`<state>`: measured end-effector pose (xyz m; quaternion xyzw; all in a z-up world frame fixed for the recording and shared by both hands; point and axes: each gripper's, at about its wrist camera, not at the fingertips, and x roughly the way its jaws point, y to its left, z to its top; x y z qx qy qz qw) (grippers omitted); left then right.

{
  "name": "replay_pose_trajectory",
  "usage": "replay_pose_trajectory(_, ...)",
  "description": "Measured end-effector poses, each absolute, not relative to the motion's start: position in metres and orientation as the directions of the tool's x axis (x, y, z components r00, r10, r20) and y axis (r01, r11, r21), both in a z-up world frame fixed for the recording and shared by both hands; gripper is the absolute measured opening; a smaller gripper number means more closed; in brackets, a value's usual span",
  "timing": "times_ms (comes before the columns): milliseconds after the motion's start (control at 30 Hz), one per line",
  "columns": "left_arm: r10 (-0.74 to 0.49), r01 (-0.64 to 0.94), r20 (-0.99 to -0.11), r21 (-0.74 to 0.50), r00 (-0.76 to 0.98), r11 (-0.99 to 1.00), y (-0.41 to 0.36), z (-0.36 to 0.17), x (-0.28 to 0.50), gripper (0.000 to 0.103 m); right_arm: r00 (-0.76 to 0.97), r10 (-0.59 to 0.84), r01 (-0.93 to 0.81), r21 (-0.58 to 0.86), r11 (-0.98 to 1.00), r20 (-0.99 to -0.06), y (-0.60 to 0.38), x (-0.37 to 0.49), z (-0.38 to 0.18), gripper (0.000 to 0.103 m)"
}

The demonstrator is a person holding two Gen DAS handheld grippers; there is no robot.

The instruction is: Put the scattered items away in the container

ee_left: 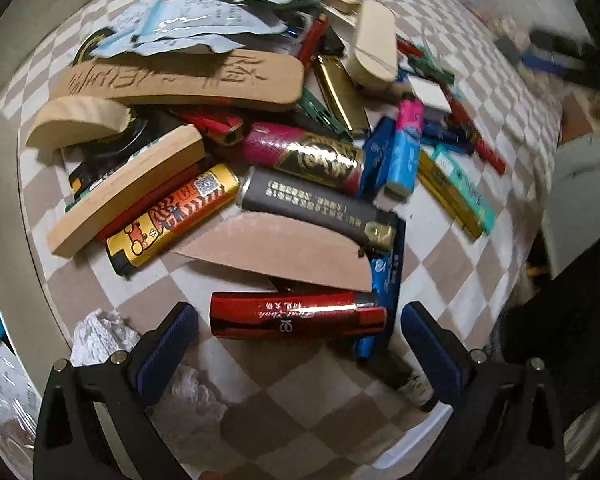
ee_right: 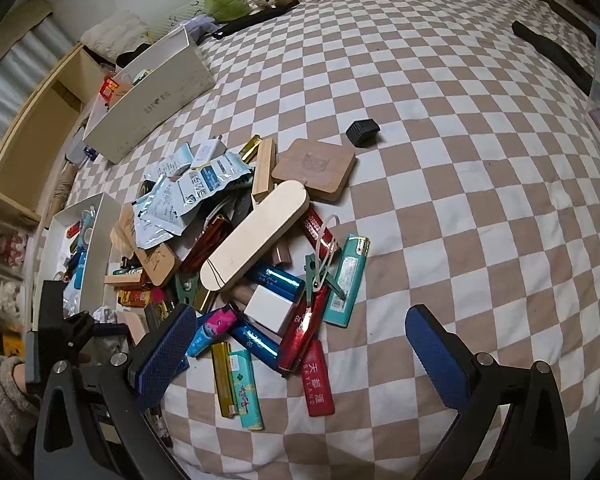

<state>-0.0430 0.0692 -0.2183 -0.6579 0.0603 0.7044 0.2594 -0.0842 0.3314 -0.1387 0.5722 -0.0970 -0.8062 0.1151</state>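
Observation:
A heap of lighters, wooden pieces and foil packets lies on the checkered bedspread. My left gripper (ee_left: pixel 298 344) is open and empty, its blue pads on either side of a red lighter (ee_left: pixel 298 314) at the near edge of the heap. A tiger-print yellow lighter (ee_left: pixel 172 216) and a grey-black lighter (ee_left: pixel 320 208) lie just beyond. My right gripper (ee_right: pixel 296 340) is open and empty over red (ee_right: pixel 304 332) and teal (ee_right: pixel 346 280) lighters. A small white tray (ee_right: pixel 96 248) with several items sits left of the heap.
A larger white box (ee_right: pixel 152 100) stands at the back left. A small black cube (ee_right: pixel 363 133) and a square wooden coaster (ee_right: pixel 314 168) lie beyond the heap. Crumpled tissue (ee_left: pixel 100 332) lies by my left gripper. The bed's wooden frame runs along the left.

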Motion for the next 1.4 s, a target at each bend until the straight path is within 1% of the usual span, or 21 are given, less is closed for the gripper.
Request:
replay_pose_trajectory(100, 0.301, -0.408, -0.953, -0.280, 0.012, -0.869, 0.066, -0.218, -0.046, 0.102, -0.307, -0.298, 0.070, 0.291, -0.954, -0.904, 0.333, -0.084, -0.142, 0.103)
replay_pose_trajectory(167, 0.274, -0.420, -0.962, -0.254, 0.015, -0.871, 0.069, -0.220, -0.044, 0.102, -0.298, -0.298, 0.070, 0.291, -0.954, -0.907, 0.332, -0.083, -0.146, 0.103)
replay_pose_trajectory(267, 0.226, -0.459, -0.974, -0.202, 0.004, -0.865, 0.080, -0.222, -0.040, 0.098, -0.286, -0.294, 0.072, 0.286, -0.956, -0.912, 0.331, -0.082, -0.149, 0.103)
replay_pose_trajectory(333, 0.218, -0.460, -0.976, -0.194, 0.000, -0.867, 0.081, -0.222, -0.040, 0.097, -0.285, -0.291, 0.077, 0.281, -0.957, -0.913, 0.330, -0.081, -0.149, 0.103)
replay_pose_trajectory(500, 0.218, -0.436, -0.976, -0.195, -0.003, -0.879, 0.079, -0.219, -0.040, 0.083, -0.296, -0.283, 0.102, 0.265, -0.959, -0.912, 0.327, -0.078, -0.147, 0.103)
replay_pose_trajectory(633, 0.213, -0.412, -0.977, -0.191, -0.009, -0.891, 0.075, -0.217, -0.038, 0.083, -0.310, -0.265, 0.121, 0.239, -0.964, -0.913, 0.326, -0.075, -0.147, 0.103)
replay_pose_trajectory(800, 0.208, -0.396, -0.978, -0.184, -0.017, -0.900, 0.070, -0.213, -0.036, 0.083, -0.276, -0.270, 0.091, 0.255, -0.963, -0.922, 0.332, -0.074, -0.156, 0.103)
replay_pose_trajectory(933, 0.199, -0.410, -0.979, -0.169, -0.033, -0.896, 0.068, -0.209, -0.031, 0.083, -0.270, -0.261, 0.098, 0.243, -0.965, -0.927, 0.334, -0.079, -0.161, 0.103)
replay_pose_trajectory(1033, 0.192, -0.431, -0.980, -0.152, -0.051, -0.889, 0.068, -0.204, -0.024, 0.083, -0.301, -0.218, 0.164, 0.174, -0.971, -0.929, 0.330, -0.083, -0.161, 0.103)
replay_pose_trajectory(1133, 0.196, -0.443, -0.978, -0.145, -0.071, -0.885, 0.066, -0.198, -0.020, 0.083, -0.327, -0.131, 0.229, 0.056, -0.972, -0.936, 0.325, -0.088, -0.168, 0.103)
replay_pose_trajectory(1267, 0.221, -0.435, -0.969, -0.152, -0.113, -0.887, 0.061, -0.184, -0.018, 0.083, -0.316, -0.002, 0.232, -0.075, -0.970, -0.949, 0.329, -0.097, -0.192, 0.103)
replay_pose_trajectory(1400, 0.252, -0.416, -0.957, -0.172, -0.146, -0.893, 0.048, -0.169, -0.020, 0.083, -0.374, 0.077, 0.317, -0.206, -0.926, -0.924, 0.325, -0.100, -0.203, 0.103)
